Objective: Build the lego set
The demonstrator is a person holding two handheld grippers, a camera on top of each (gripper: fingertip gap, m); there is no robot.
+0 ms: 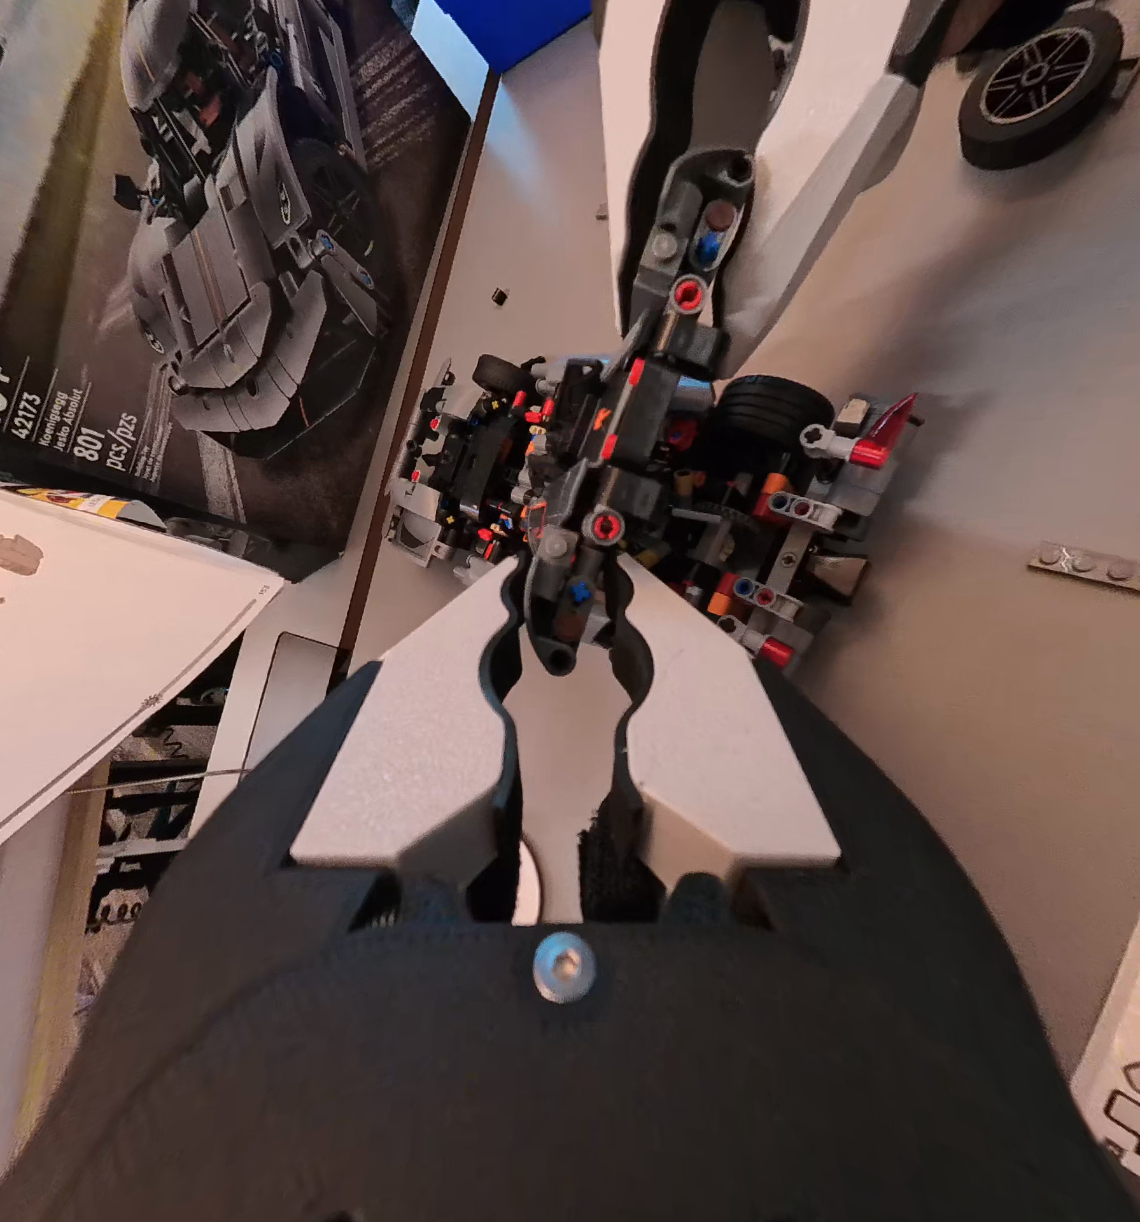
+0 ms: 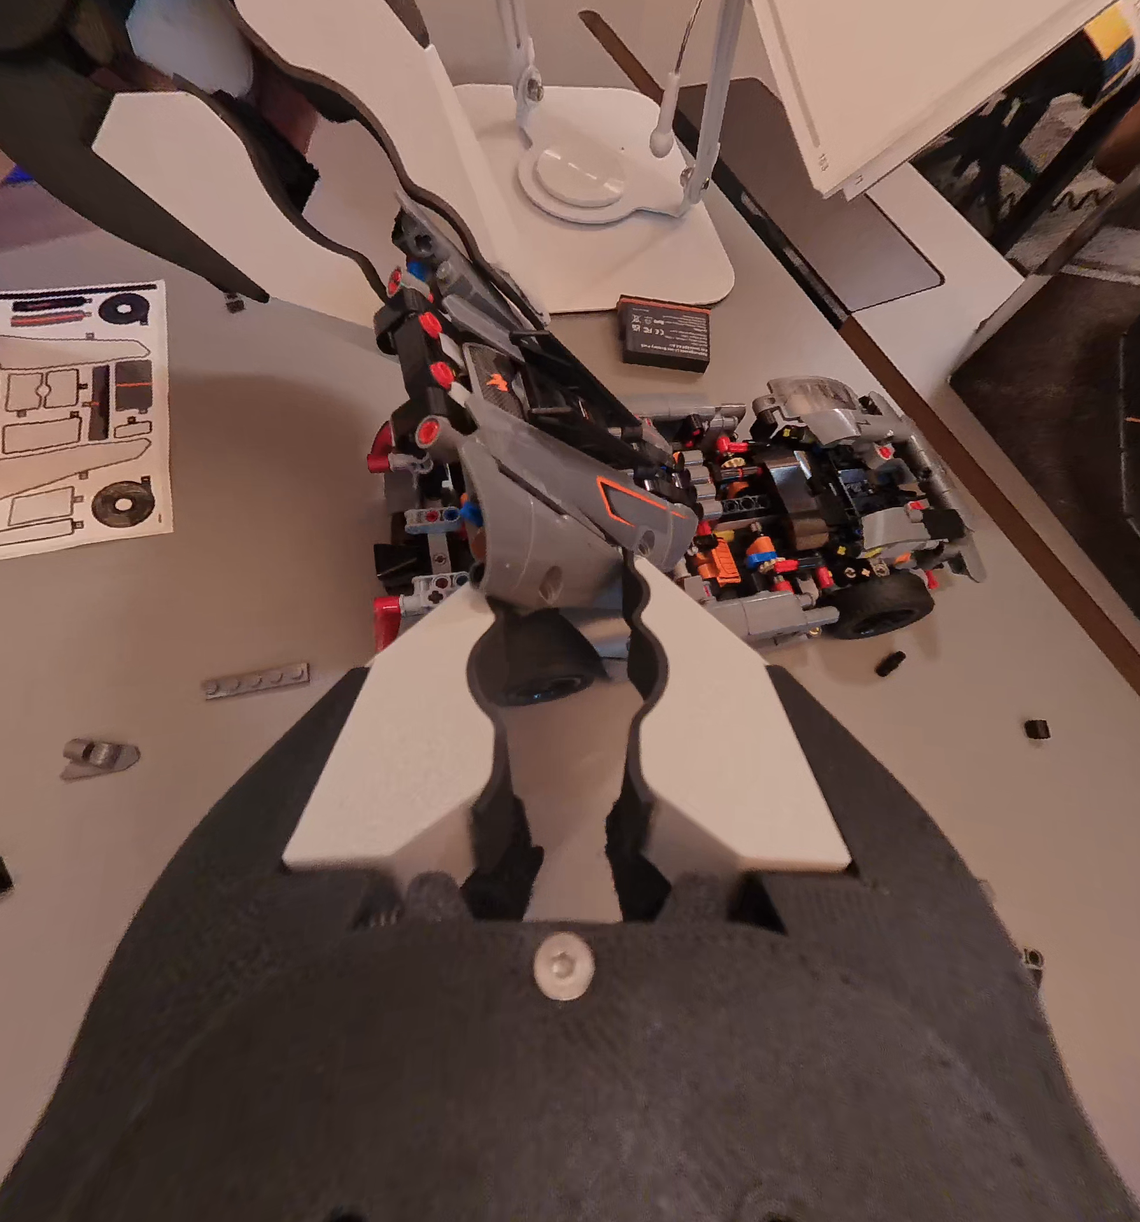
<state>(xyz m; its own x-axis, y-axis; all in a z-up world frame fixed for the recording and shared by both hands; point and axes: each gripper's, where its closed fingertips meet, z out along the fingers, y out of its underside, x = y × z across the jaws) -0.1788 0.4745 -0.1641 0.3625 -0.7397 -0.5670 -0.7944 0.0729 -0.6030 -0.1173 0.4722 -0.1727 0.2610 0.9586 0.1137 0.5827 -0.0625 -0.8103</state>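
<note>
A long grey and black car body section (image 1: 620, 423) with red pins and orange accents is held in the air between both grippers. My left gripper (image 1: 568, 575) is shut on its near end. My right gripper (image 1: 679, 317) grips the far end. In the right wrist view, my right gripper (image 2: 554, 582) is shut on the curved grey end of the body section (image 2: 527, 410), and the left gripper (image 2: 448, 291) holds the opposite end. The part-built car chassis (image 1: 772, 516) lies on the table just below; it also shows in the right wrist view (image 2: 818, 516).
The set's box (image 1: 223, 264) and an open instruction booklet (image 1: 91, 628) lie to the left. A loose wheel (image 1: 1043, 86) and a grey plate (image 1: 1109, 572) lie nearby. A sticker sheet (image 2: 58, 416), a white lamp base (image 2: 593, 198), a black battery (image 2: 666, 337) and small loose parts (image 2: 97, 757) sit on the table. My right gripper's tips are some 12 cm from the grey plate (image 1: 1109, 572). It turns up in the right wrist view (image 2: 261, 680) as well.
</note>
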